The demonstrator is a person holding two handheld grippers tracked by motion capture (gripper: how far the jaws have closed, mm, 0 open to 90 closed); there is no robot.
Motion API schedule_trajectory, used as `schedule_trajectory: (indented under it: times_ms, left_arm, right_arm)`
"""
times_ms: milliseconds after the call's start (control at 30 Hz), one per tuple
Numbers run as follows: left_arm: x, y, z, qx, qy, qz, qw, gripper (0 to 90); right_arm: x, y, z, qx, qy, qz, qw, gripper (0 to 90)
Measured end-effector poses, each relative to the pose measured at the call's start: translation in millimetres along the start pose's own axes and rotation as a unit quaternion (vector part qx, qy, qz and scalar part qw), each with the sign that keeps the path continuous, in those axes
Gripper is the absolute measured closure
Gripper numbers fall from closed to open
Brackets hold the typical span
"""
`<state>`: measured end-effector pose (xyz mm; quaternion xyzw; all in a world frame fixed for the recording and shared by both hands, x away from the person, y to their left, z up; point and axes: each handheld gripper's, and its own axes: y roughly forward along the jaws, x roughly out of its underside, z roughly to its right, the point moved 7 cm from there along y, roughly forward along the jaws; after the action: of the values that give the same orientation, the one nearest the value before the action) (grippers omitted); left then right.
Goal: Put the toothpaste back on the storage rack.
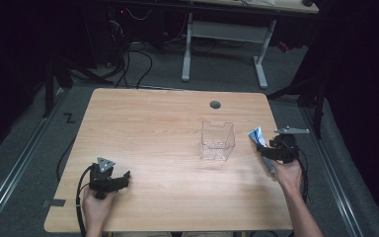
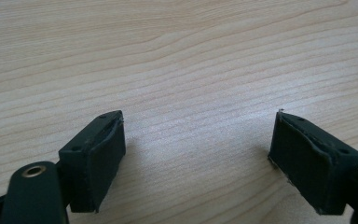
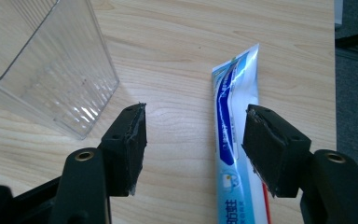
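While my right hand-held gripper point(image 3: 191, 149) hangs open over the toothpaste tube point(image 3: 235, 140) near the tabletop's right edge, I centre it before closing; my left hand-held gripper point(image 2: 198, 154) rests open.

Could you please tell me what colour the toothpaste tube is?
The toothpaste tube is white and light blue with a dark blue stripe, clearest in the right gripper view.
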<state>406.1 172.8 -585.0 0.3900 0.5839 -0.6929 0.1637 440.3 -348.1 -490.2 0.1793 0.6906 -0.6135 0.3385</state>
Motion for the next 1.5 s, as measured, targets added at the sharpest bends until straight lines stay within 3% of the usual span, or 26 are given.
schedule_trajectory:
  times_ms: [467, 700, 1333, 1500]
  left_arm:
    - [0.0, 0.0, 0.0, 0.0, 0.0, 0.0, 1.0, 18.2]
    - [0.0, 0.0, 0.0, 0.0, 0.0, 0.0, 1.0, 18.2]
    - [0.0, 0.0, -0.1, 0.0, 0.001, 0.0, 1.0, 18.1]
    - [0.0, 0.0, -0.1, 0.0, 0.001, 0.0, 1.0, 18.2]
  right_arm:
    - [-14.7, 24.6, 11.1, 0.031, -0.014, -0.032, 0.9989, 41.8]
    - [-17.1, 32.6, 13.1, 0.029, -0.013, -0.044, 0.9985, 43.9]
    - [-13.5, 60.1, 17.7, 0.068, -0.033, -0.086, 0.9934, 48.1]
    - [-14.0, 66.8, 17.3, 0.068, -0.028, -0.096, 0.9927, 48.8]
